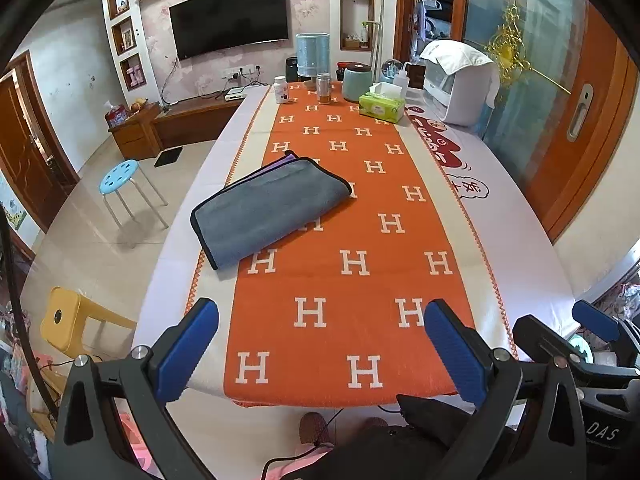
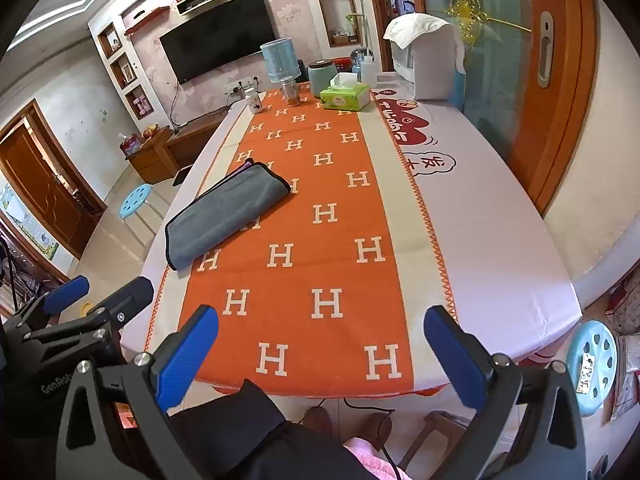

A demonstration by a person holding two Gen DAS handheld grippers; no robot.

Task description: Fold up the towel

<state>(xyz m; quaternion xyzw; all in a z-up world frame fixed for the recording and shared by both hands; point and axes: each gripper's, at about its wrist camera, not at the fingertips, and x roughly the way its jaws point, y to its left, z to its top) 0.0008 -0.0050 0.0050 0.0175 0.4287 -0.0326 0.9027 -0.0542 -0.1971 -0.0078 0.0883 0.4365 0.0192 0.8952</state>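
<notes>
Towel (image 1: 268, 208) folded on table runner (image 1: 352, 280)

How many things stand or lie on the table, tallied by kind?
Towels: 1, folded grey towel
Tissue boxes: 1, green
Jars and bottles: 4
Blue canisters: 1
White appliances: 1
Total: 8; items behind them are unclear.

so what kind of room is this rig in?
Most likely a home living/dining room: a wall-mounted TV over a low wooden cabinet, plastic stools, and a cloth-covered table with the folded grey towel.
</notes>
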